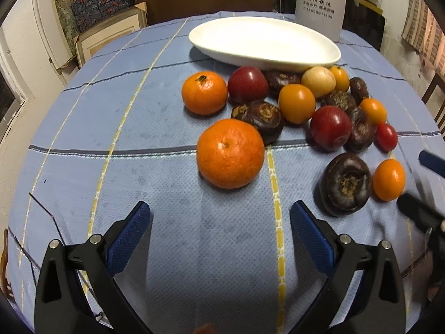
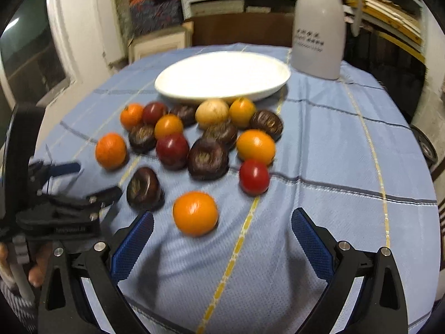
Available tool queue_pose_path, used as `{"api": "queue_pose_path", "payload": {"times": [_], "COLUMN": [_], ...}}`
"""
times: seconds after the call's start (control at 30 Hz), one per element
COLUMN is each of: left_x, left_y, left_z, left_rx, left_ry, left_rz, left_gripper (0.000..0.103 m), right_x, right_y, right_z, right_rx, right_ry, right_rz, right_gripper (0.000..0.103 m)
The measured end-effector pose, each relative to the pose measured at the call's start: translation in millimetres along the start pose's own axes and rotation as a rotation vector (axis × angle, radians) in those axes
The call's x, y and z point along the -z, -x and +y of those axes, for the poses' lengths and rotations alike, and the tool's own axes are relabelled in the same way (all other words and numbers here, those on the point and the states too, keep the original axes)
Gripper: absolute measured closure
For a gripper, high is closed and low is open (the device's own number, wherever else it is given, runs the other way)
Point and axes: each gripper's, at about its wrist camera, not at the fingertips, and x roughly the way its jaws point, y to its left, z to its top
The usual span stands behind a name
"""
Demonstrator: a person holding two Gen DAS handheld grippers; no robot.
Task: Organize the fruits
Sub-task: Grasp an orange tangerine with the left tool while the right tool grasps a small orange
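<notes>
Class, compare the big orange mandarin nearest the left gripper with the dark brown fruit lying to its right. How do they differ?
The mandarin is bright orange; the dark brown fruit is almost black. The mandarin's skin is finely dimpled with a tiny stem scar; the dark fruit shows a wide sunken hollow. The mandarin looks larger. Both are roundish and lie on the blue tablecloth.

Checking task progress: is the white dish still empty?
Empty. The white dish shows only bare surface in both views; all fruit lies on the tablecloth.

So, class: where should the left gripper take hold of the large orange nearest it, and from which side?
Across the widest middle of the large orange, from the near side. It is round, and the cloth before it is bare. The left gripper is open and nearly faces it. A dark fruit touches its far right.
</notes>
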Motion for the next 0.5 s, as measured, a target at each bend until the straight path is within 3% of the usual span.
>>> {"api": "queue_pose_path", "payload": {"times": [0.1, 0.2, 0.37, 0.5], "left_x": [0, 0, -2, -9], "left_y": [-3, -6, -6, -10], "left_z": [1, 11, 8, 12], "left_rx": [0.011, 0.073, 0.063, 0.074], "left_ry": [0.004, 0.047, 0.018, 0.024], "left_rz": [-0.001, 0.009, 0.013, -0.005], "left_gripper": [0.004, 0.004, 0.004, 0.004], "right_x": [5, 8, 9, 8], "right_y": [-2, -6, -15, -21], "right_z": [-4, -10, -28, -12], "right_rx": [0.016, 0.051, -0.036, 0.046], "right_ry": [0.019, 0.042, -0.005, 0.09], "right_rz": [0.014, 0.036, 0.086, 0.117], "right_gripper": [0.003, 0.003, 0.003, 0.003]}}
